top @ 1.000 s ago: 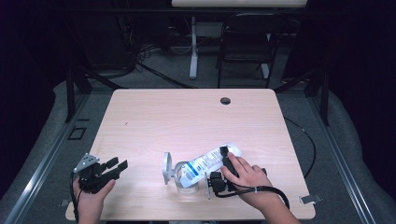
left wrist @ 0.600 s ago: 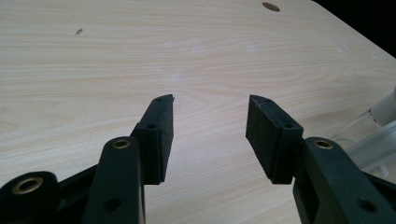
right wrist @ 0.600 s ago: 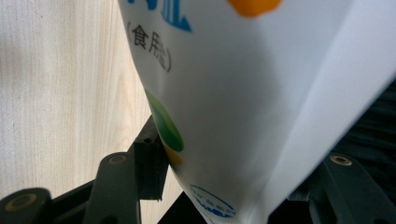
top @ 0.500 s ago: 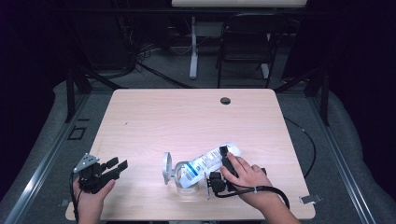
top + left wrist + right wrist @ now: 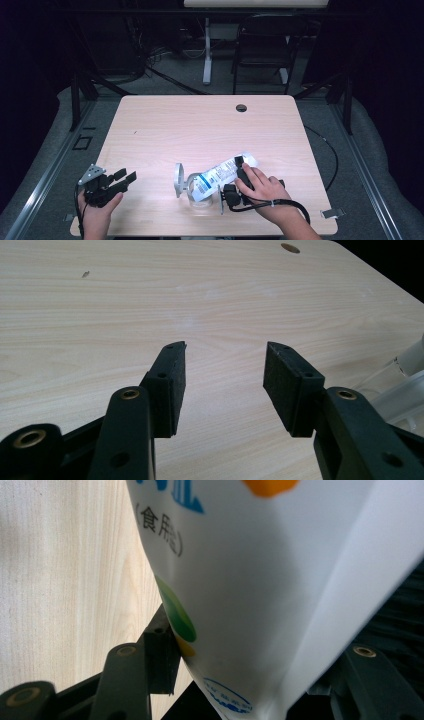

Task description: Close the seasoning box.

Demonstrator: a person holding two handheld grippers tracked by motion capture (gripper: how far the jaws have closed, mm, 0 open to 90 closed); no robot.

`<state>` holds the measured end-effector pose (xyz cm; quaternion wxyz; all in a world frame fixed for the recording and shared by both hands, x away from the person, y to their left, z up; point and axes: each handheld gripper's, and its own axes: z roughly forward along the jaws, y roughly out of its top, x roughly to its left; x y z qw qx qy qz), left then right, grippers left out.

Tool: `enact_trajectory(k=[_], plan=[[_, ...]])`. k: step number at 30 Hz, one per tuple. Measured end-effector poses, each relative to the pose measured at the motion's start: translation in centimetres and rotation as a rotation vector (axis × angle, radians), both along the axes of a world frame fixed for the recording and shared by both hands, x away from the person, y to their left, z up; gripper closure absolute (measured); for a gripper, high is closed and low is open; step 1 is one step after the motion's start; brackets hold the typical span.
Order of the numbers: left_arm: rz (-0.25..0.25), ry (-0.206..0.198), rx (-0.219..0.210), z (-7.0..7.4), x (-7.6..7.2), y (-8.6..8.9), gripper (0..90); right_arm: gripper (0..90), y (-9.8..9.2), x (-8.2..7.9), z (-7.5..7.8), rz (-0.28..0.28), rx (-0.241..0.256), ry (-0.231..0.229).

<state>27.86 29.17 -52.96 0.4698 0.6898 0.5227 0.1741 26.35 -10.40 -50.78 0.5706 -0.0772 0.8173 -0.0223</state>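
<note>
The right claw [image 5: 239, 176] grips a white plastic bag with blue print [image 5: 220, 175] — the bag lies tilted, its lower end in a clear glass jar [image 5: 197, 192] near the front edge of the pale wooden surface [image 5: 200, 130]. The left claw [image 5: 125, 179] is wide open — holding nothing, well apart at front left.

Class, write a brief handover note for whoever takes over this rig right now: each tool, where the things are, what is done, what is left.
Left tool: open, idle near the table's front left corner.
Right tool: shut on the white printed bag, which is tilted with its lower end over the clear jar.
The jar's hinged lid stands open.
Done: bag gripped and tipped at the jar.
Left: probably finish emptying it, set the bag down, shut the lid.
</note>
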Motion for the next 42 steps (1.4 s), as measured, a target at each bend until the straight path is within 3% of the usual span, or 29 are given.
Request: enact_trajectory(k=[4,42], plan=[[0.000,0.003,0.002,-0.01,0.01,0.03,52.0,45.6,0.09,-0.09,0.15,-0.003,-0.023,-0.010],[0.003,0.003,0.001,-0.04,0.01,0.08,52.0,46.1,0.31,0.10,0.15,0.004,-0.043,-0.025]])
